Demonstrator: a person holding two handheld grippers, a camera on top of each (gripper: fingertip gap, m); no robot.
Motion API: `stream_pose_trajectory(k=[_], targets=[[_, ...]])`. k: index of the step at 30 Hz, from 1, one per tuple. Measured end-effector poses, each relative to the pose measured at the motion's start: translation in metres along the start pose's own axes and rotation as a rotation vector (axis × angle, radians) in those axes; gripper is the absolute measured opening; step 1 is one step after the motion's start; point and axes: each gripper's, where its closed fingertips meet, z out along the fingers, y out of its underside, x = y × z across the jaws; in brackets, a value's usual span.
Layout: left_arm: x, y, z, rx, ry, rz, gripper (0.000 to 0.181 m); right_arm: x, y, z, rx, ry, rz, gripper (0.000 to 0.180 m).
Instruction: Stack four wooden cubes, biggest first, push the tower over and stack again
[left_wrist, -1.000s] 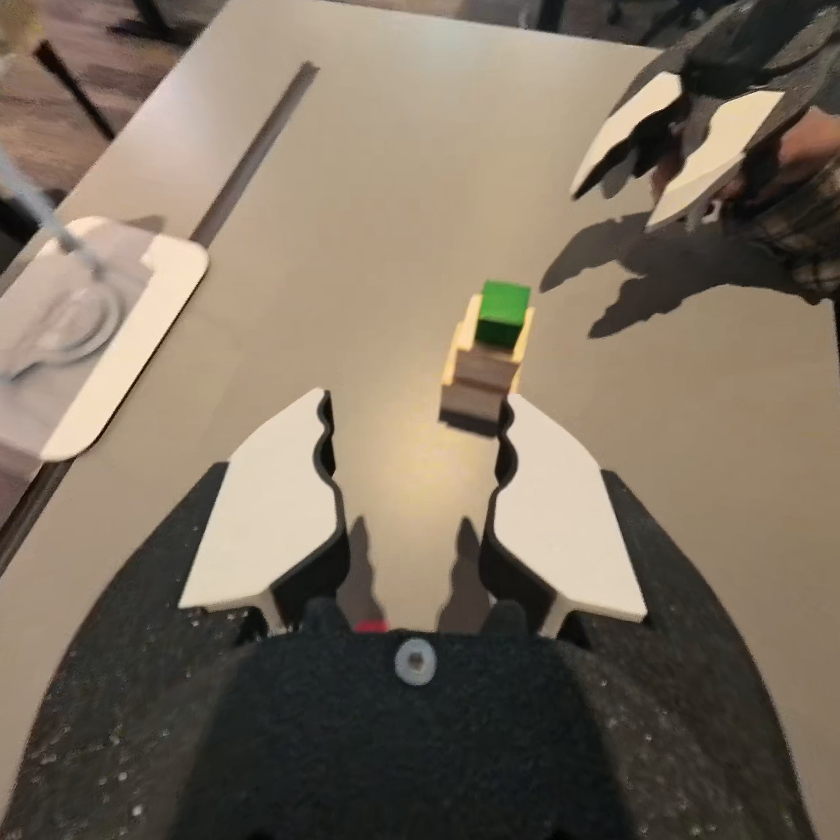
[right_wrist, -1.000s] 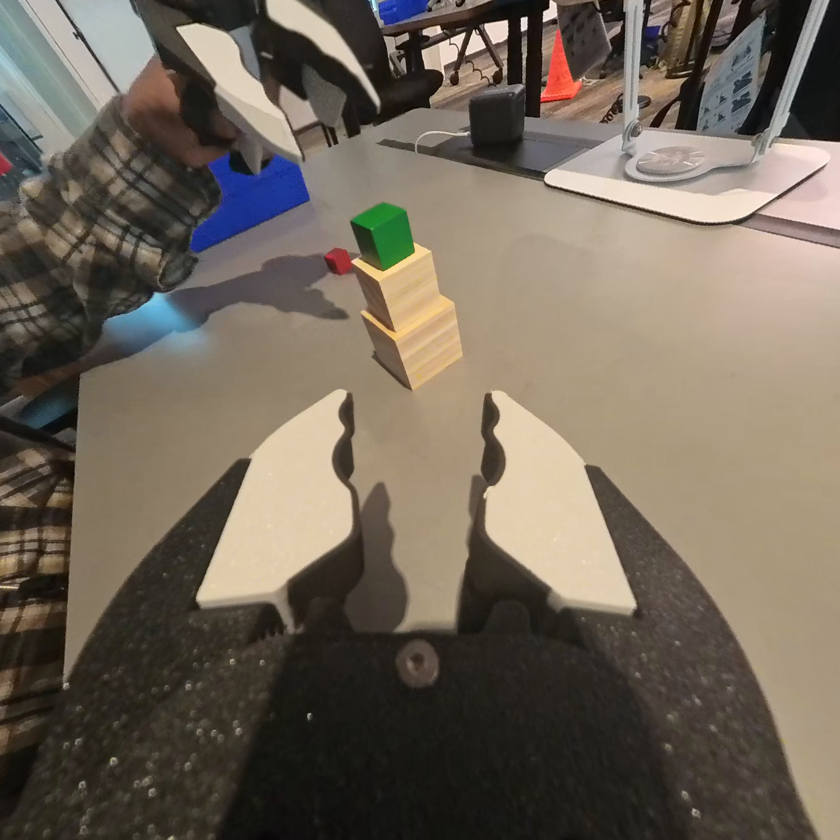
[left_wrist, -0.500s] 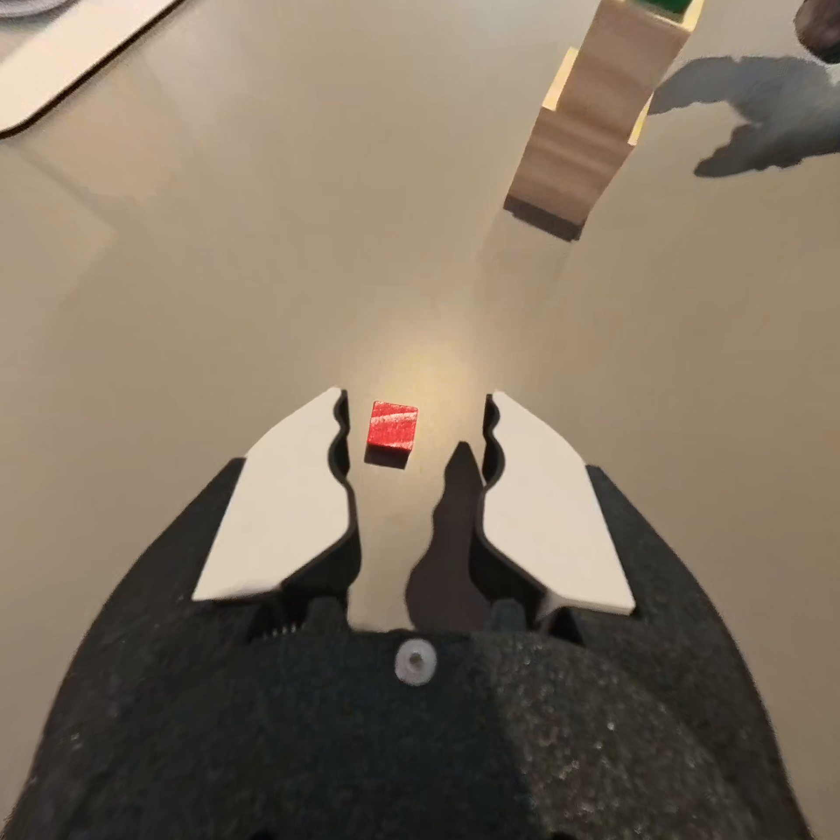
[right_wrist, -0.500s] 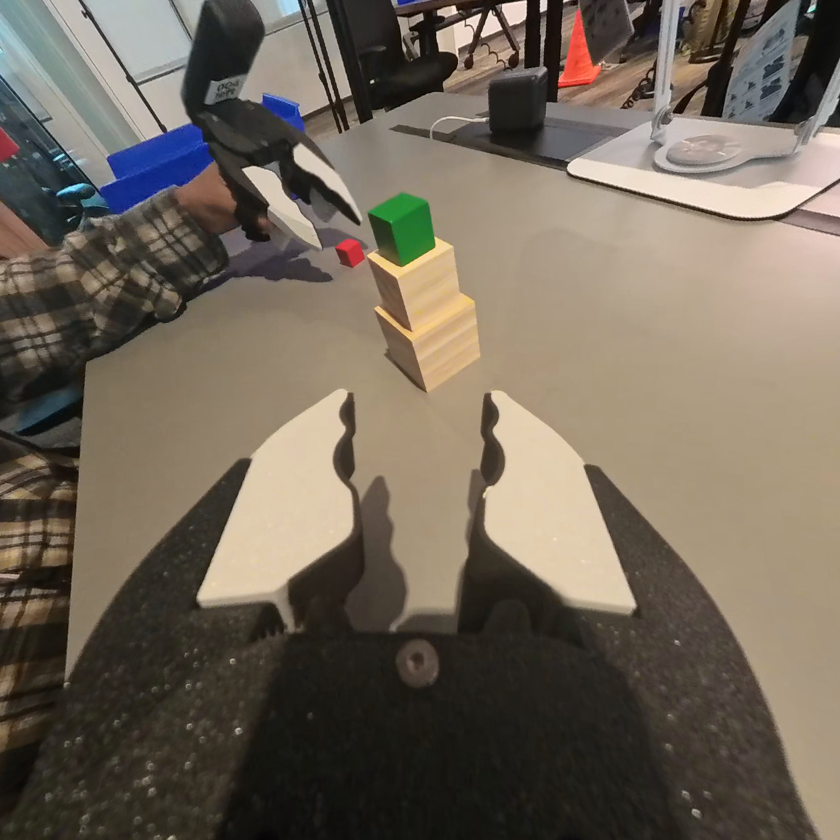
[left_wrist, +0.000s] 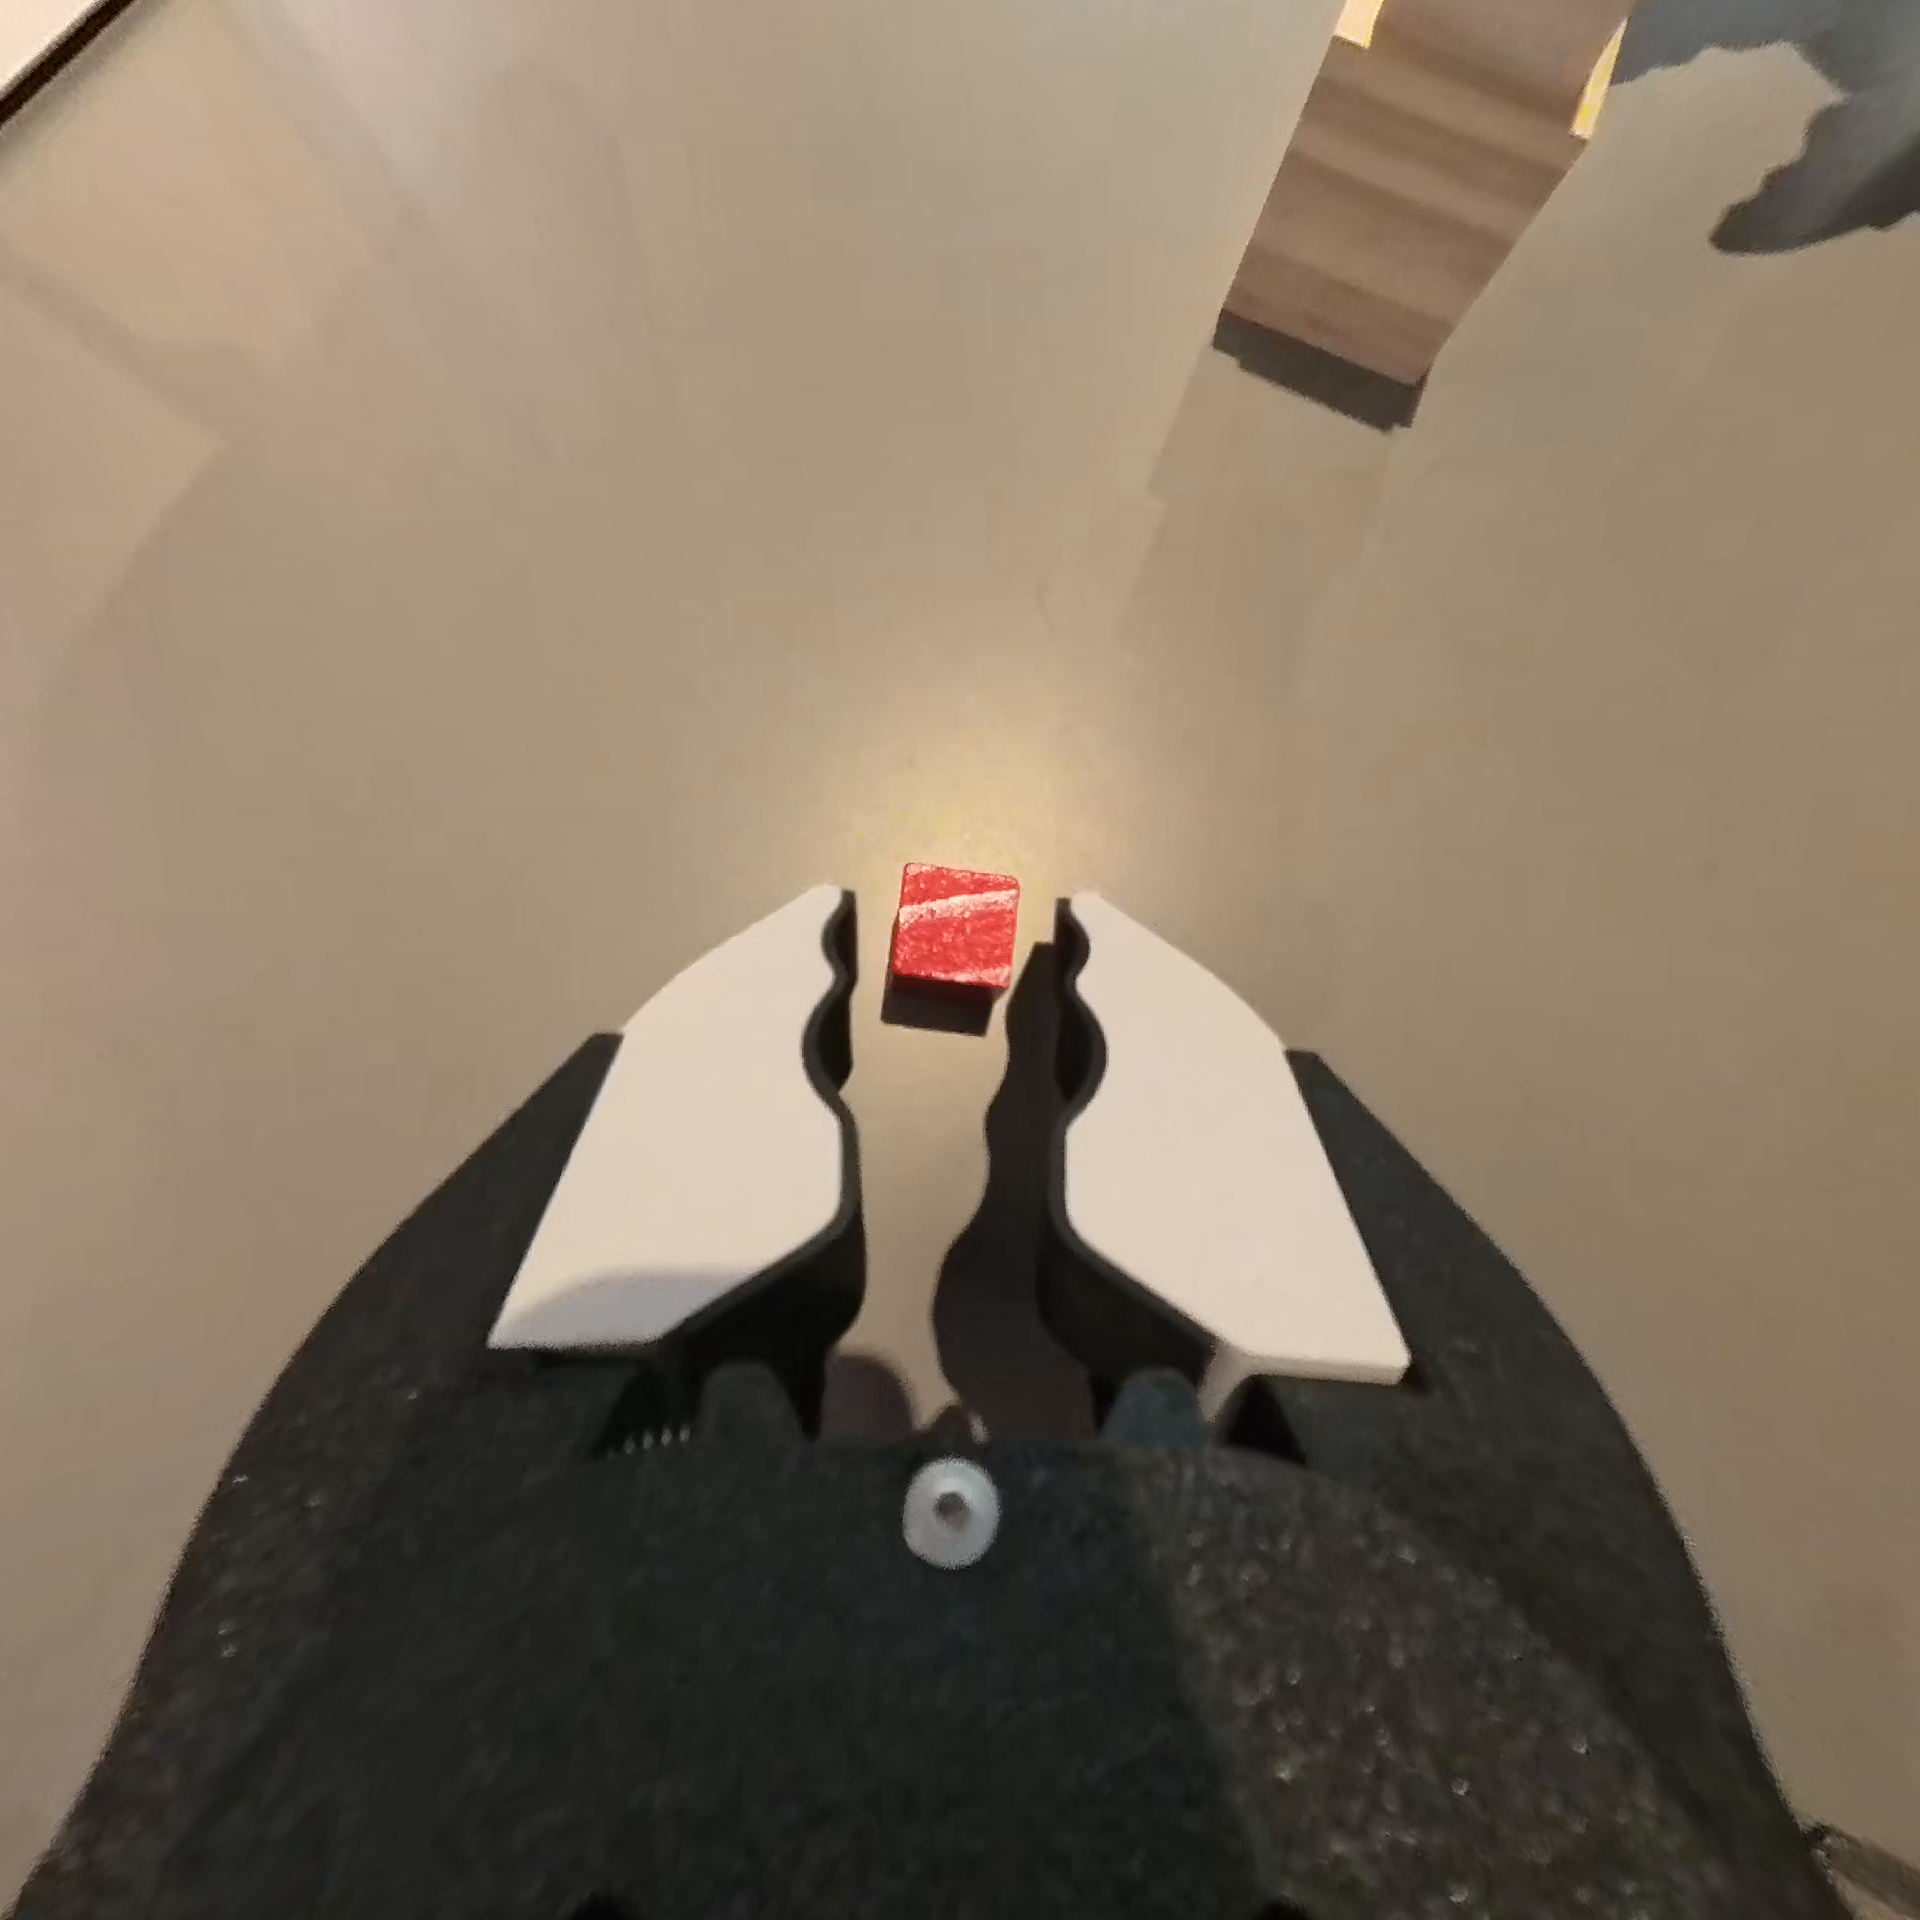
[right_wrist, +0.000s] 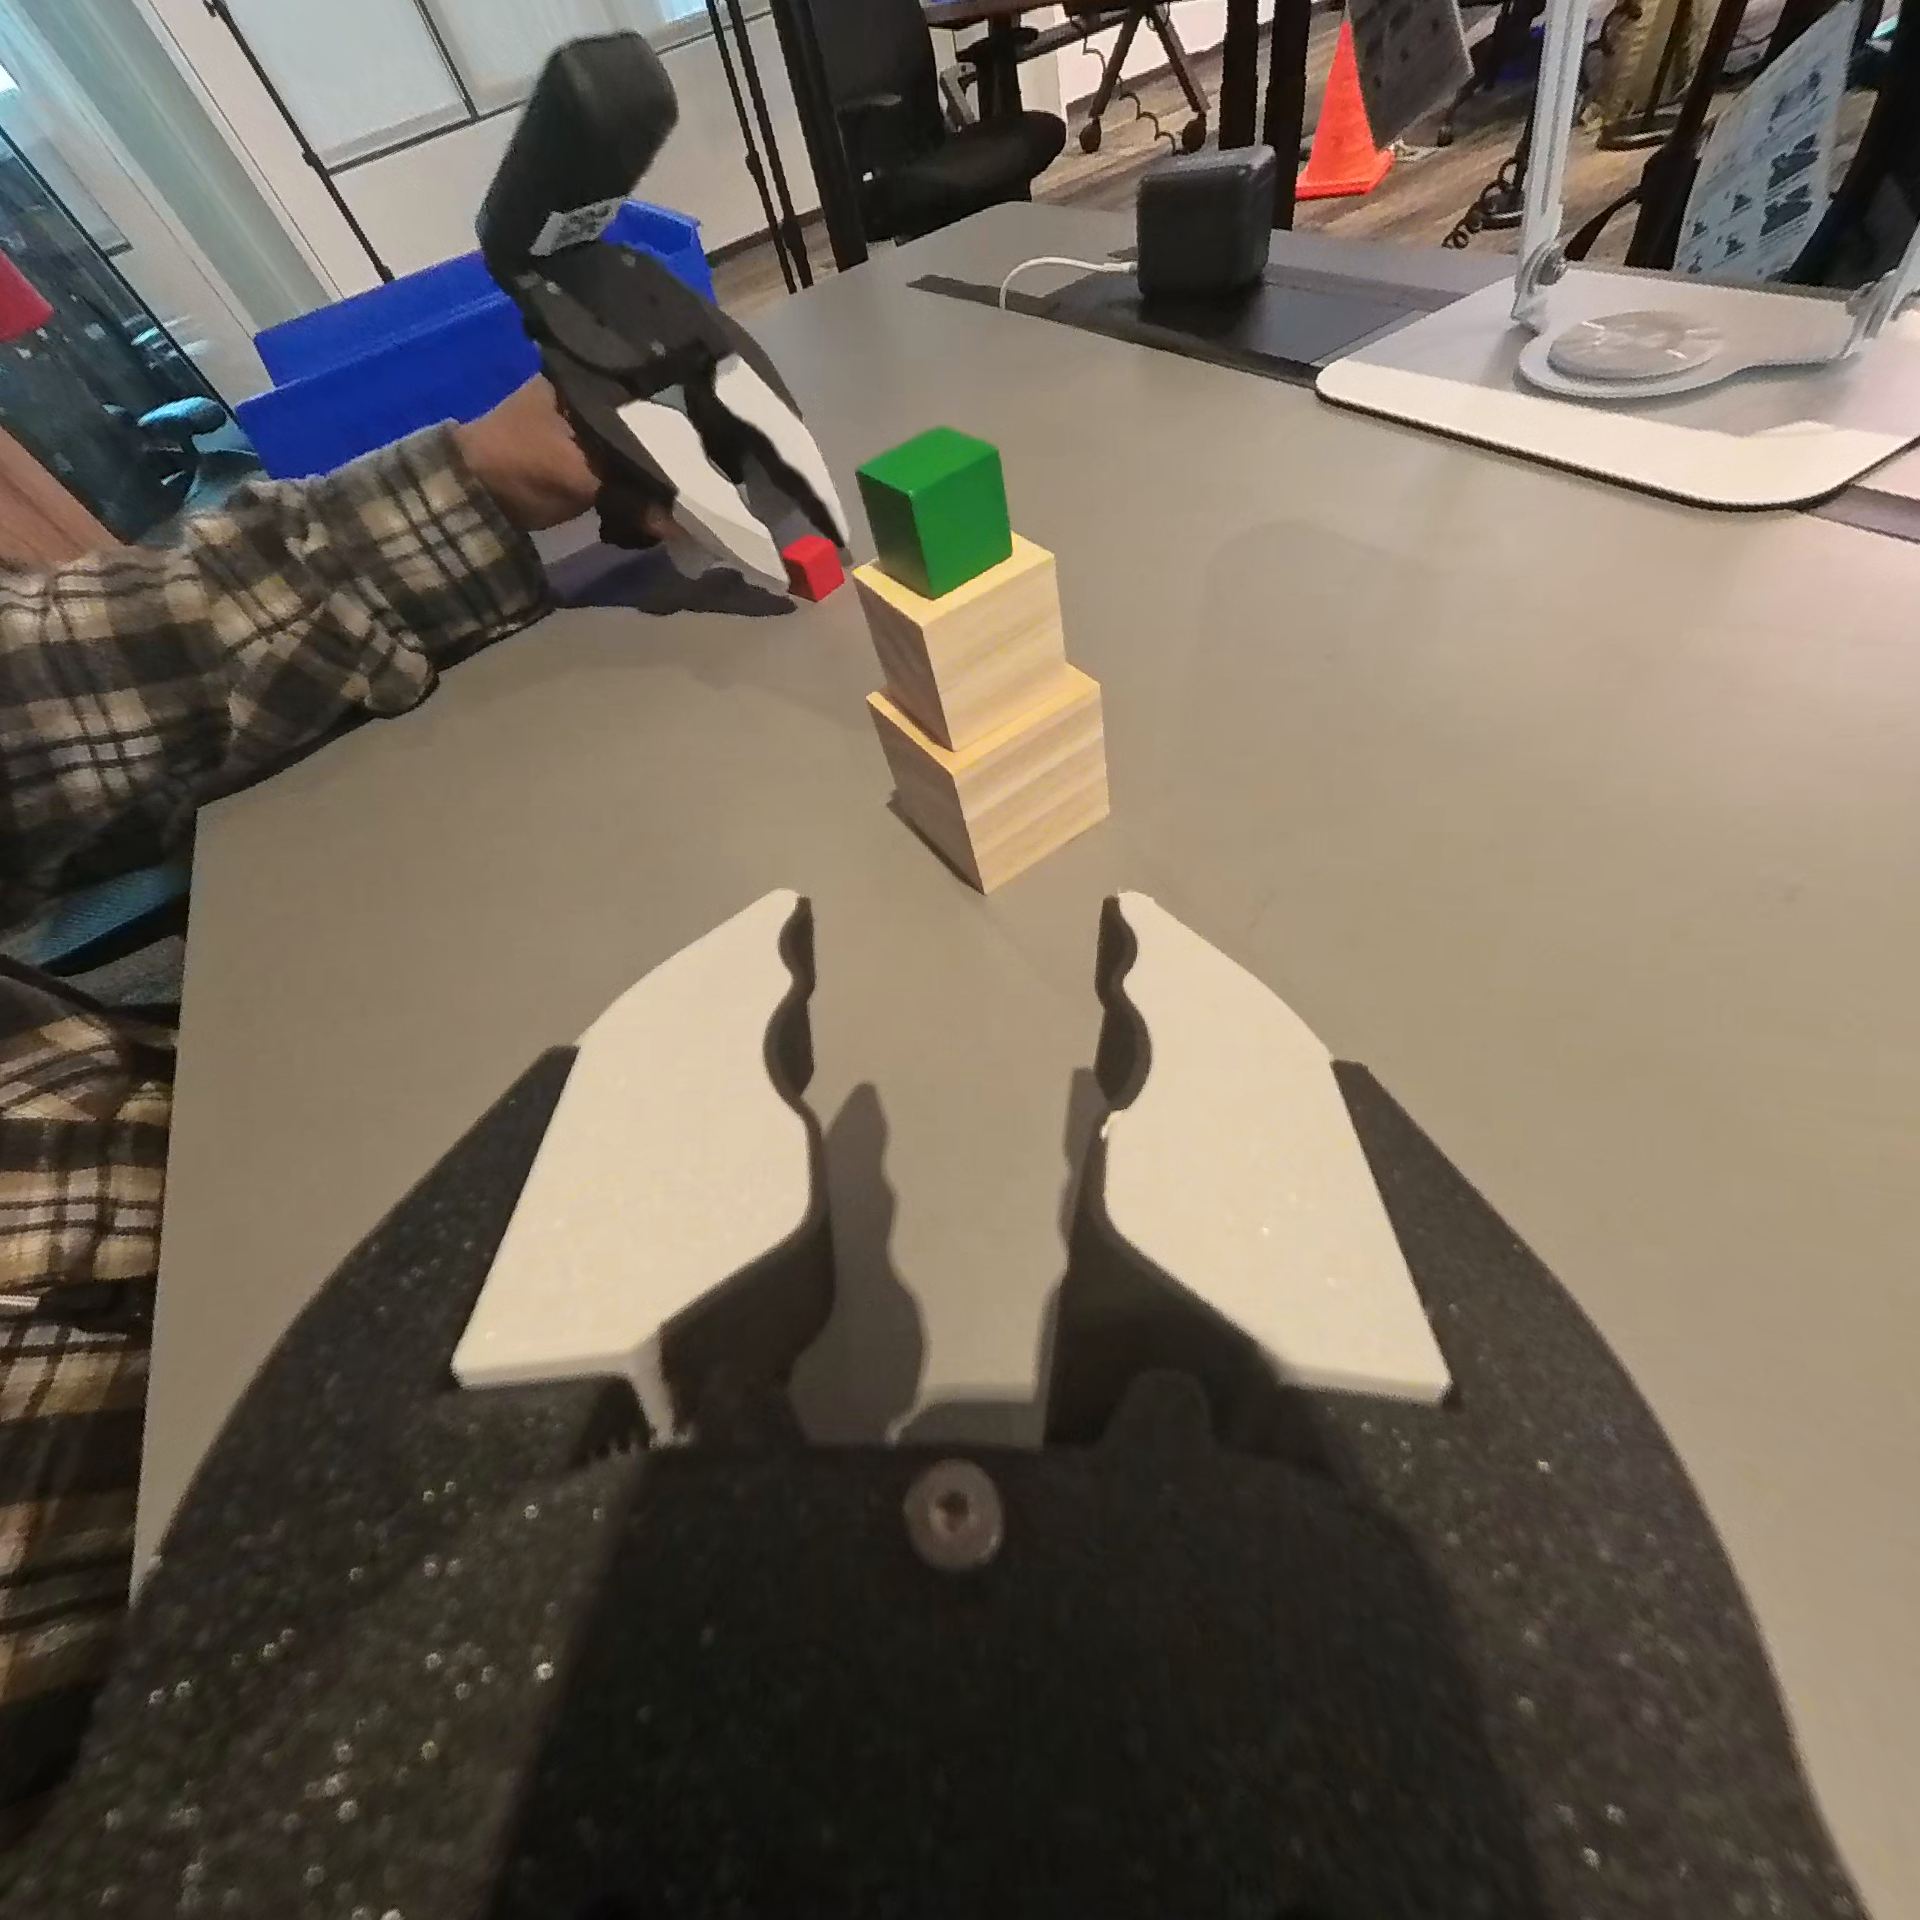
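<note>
A tower stands on the grey table (right_wrist: 1455, 831): a big wooden cube (right_wrist: 997, 790) at the bottom, a smaller wooden cube (right_wrist: 961, 644) on it, and a green cube (right_wrist: 935, 509) on top. The tower's wooden cubes (left_wrist: 1434, 177) show at the upper right of the left wrist view. A small red cube (left_wrist: 954, 940) lies on the table between the tips of my left gripper (left_wrist: 951, 914). The jaws are open, with a small gap on each side of the cube. In the right wrist view the left gripper (right_wrist: 805, 561) sits low over the red cube (right_wrist: 814, 568), left of the tower. My right gripper (right_wrist: 954, 914) is open and empty, in front of the tower.
A person's plaid sleeve (right_wrist: 260, 644) lies along the table's left side. A white stand base (right_wrist: 1621, 416) and a black box (right_wrist: 1205, 218) sit at the far right. A blue bin (right_wrist: 416, 343) stands beyond the table's edge. Tip to tip, the grippers are about 30 cm apart.
My left gripper came down from high above the table to the red cube, and its jaws have narrowed around it. The right gripper has edged slightly closer to the tower.
</note>
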Motion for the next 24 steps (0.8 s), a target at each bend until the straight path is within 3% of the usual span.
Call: stream_pose_trajectory(k=[5,9,13,17,21,24], targets=[[-0.001,0.004,0.002,-0.02,-0.002,0.0,0.022,0.001,-0.001,-0.001,0.006,0.002,0.0,0.051],[-0.002,-0.008,-0.003,0.015,-0.011,-0.022,0.022,0.0,-0.002,-0.001,0.003,-0.001,-0.004,0.05],[0.015,-0.06,-0.019,0.103,0.027,-0.043,0.022,0.0,-0.002,-0.002,0.008,0.001,-0.002,0.05],[0.049,-0.124,-0.027,0.073,0.028,0.073,0.022,0.0,-0.001,-0.001,0.002,0.001,0.001,0.05],[0.083,-0.178,-0.021,0.034,0.037,0.174,0.022,0.0,0.001,-0.001,-0.007,0.003,0.0,0.05],[0.096,-0.199,-0.006,-0.009,0.044,0.201,0.022,0.0,0.001,-0.001,-0.006,0.001,0.003,0.049]])
